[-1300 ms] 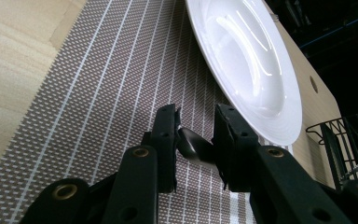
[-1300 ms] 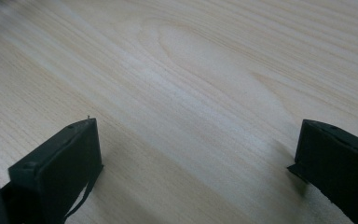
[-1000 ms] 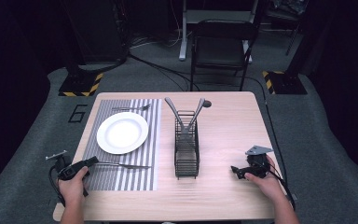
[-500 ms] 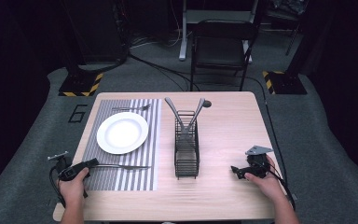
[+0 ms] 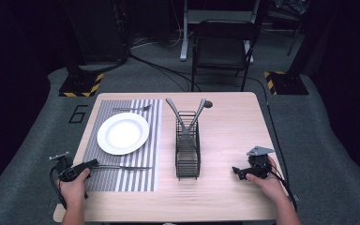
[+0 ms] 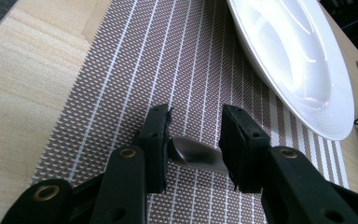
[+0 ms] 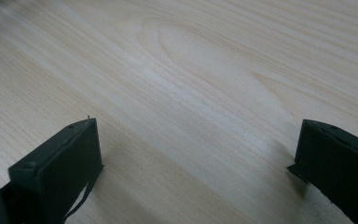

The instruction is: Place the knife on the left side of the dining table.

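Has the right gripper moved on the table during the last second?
No. The right gripper rests at the same spot, right of the wire caddy.

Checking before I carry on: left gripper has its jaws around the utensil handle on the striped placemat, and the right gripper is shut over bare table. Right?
Not quite. The right gripper is open, jaws wide apart over bare table, as the right gripper view shows. The left gripper does have the utensil handle between its jaws on the striped placemat.

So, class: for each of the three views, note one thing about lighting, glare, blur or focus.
High view: the wooden table is lit while the surrounding room falls into darkness. Left gripper view: bright glare streaks the white plate, and the striped placemat is sharp. Right gripper view: the far top-left corner of the tabletop smears into blur, and the right gripper casts soft shadows beside its jaws.
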### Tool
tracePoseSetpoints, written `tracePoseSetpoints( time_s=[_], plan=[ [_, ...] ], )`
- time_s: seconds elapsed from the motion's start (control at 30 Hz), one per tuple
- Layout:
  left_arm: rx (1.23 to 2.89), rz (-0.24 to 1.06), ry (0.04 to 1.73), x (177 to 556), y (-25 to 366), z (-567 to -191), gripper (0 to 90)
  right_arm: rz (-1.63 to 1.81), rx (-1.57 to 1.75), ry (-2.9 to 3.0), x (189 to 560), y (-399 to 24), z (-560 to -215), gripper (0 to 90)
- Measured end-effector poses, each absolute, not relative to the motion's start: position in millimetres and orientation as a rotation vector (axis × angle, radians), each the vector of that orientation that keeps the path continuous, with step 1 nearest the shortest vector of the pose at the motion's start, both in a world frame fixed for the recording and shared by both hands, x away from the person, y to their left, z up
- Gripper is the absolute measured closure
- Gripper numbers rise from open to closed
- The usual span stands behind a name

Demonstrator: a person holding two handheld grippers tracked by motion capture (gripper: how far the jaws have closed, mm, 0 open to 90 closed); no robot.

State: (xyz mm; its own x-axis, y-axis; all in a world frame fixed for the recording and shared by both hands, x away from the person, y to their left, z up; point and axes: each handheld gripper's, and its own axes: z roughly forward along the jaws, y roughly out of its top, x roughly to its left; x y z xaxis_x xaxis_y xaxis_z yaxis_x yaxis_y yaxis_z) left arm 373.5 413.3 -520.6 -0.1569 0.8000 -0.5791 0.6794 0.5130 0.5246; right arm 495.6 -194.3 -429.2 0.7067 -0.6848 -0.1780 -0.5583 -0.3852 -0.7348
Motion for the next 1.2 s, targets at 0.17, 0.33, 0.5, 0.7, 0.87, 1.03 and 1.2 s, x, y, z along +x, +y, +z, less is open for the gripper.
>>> tracePoseSetpoints(
  time_s=[0.17, 0.33, 0.5, 0.7, 0.87, 1.03, 1.2],
  plan=[
    [1.214, 0.241, 1.900, 371.9, 413.6, -516.5, 61.4, -0.194, -2.088, 0.946, 495.7, -194.3, -429.3, 0.0],
    [1.205, 0.262, 1.890, 369.8, 415.7, -512.8, 60.5, -0.195, -2.088, 0.945, 495.7, -194.3, -429.2, 0.0],
    [1.230, 0.265, 1.870, 370.2, 412.7, -510.6, 59.3, -0.196, -2.088, 0.945, 495.6, -194.3, -429.2, 0.0],
    [1.294, 0.278, 1.821, 368.8, 400.3, -503.3, 57.1, -0.194, -2.088, 0.946, 495.7, -194.3, -429.3, 0.0],
    [1.375, 0.290, 1.762, 368.2, 388.1, -496.4, 57.1, -0.195, -2.088, 0.945, 495.6, -194.3, -429.2, 0.0],
    [1.444, 0.289, 1.700, 369.0, 371.5, -491.0, 57.1, -0.194, -2.088, 0.945, 495.6, -194.3, -429.2, 0.0],
    [1.525, 0.295, 1.634, 369.5, 354.7, -485.8, 57.1, -0.195, -2.088, 0.945, 495.7, -194.3, -429.2, 0.0]
  ],
)
